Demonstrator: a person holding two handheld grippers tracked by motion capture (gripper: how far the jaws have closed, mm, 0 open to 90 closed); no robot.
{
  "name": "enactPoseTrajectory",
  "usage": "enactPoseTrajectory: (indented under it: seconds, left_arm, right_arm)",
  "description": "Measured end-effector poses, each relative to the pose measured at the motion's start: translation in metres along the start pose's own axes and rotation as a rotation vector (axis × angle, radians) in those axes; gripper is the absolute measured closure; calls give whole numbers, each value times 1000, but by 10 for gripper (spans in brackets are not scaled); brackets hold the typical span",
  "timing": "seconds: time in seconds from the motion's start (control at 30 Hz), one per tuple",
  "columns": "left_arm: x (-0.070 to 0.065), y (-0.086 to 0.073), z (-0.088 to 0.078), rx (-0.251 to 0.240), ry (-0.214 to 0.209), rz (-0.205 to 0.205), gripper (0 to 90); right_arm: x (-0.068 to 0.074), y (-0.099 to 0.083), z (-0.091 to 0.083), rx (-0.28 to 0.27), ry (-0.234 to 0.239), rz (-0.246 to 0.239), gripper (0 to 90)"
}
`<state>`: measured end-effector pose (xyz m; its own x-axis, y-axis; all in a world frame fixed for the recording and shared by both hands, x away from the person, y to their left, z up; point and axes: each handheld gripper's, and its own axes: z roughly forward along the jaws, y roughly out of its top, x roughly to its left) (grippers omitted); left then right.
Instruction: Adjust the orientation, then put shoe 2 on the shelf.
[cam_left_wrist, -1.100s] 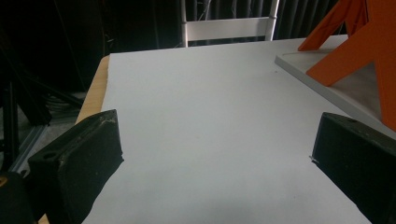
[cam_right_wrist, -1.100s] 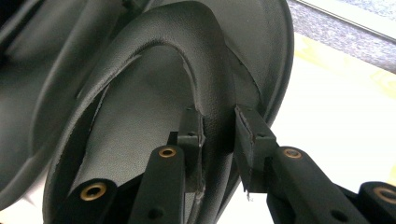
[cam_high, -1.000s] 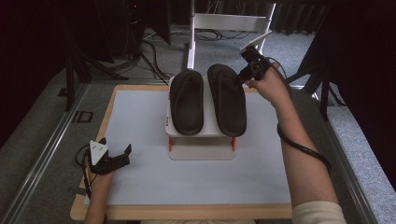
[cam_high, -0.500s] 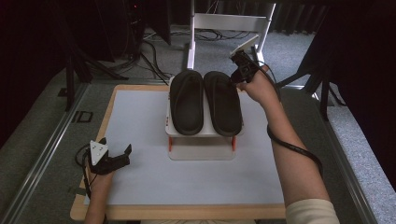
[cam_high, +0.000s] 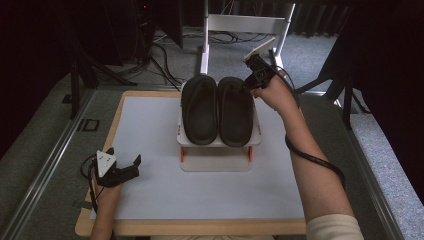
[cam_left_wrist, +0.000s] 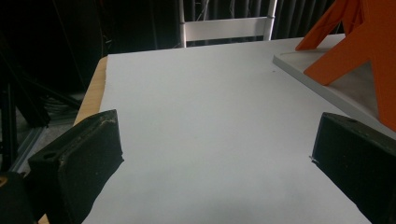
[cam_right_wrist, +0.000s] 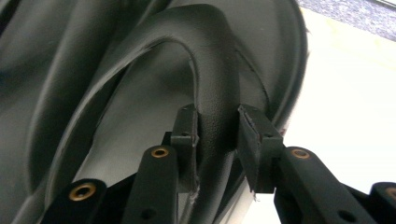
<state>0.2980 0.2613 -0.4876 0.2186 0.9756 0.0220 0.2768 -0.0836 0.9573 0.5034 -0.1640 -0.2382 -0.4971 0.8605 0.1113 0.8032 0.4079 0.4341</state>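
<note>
Right tool (cam_right_wrist: 218, 140) jaws just easing, strap (cam_right_wrist: 212, 84) of right sandal (cam_high: 236, 110) between; rack (cam_high: 218, 150) near surface (cam_high: 150, 130) far edge. Left tool (cam_left_wrist: 219, 154) open, near-left corner, bare room ahead.

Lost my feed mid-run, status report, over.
Right gripper at the right slipper, strap between its just-opening jaws. Left gripper open, idle on the table. Both slippers on the rack; nothing obstructing.
</note>
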Motion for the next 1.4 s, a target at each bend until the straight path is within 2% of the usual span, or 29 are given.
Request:
enactPoseTrajectory:
  seconds: [0.07,0.2,0.27,0.33,0.37,0.4,0.57,0.6,0.63,0.7,0.87,1.03,1.17,1.4]
  left_arm:
    - [0,0,0,0,0,0,10]
    - [0,0,0,1,-1,-3,10]
    - [1,0,0,0,-4,-3,10]
    - [1,0,0,0,-10,-3,10]
    - [1,0,0,0,-11,-6,10]
    - [1,0,0,-1,-12,-9,10]
    - [1,0,0,1,-9,-14,10]
    - [1,0,0,1,-9,-14,10]
    - [2,0,0,1,-9,-17,10]
    - [2,0,0,1,-10,-18,10]
    - [2,0,0,4,-10,-17,10]
    - [2,0,0,2,-10,-18,10]
    - [2,0,0,2,-9,-17,10]
    - [2,0,0,1,-11,-20,10]
  right_arm:
    - [4,-1,-2,-9,7,-10,647]
    - [2,-2,-1,-9,16,-11,622]
    - [1,-3,-2,-32,29,-22,578]
    - [0,-5,-4,-63,10,-46,531]
    - [0,-6,-6,-71,15,-52,513]
    - [0,-7,-7,-80,33,-56,462]
    - [-5,-15,-19,-178,47,-98,284]
    - [-5,-15,-19,-178,47,-98,284]
    - [-9,-22,-26,-189,65,-111,219]
    - [-10,-24,-27,-192,81,-109,198]
    - [-24,-39,-37,-268,113,-90,158]
    - [-39,-54,-43,-344,67,-99,158]
    - [-55,-70,-43,-405,29,-87,153]
    - [-77,-89,-26,-443,16,-40,141]
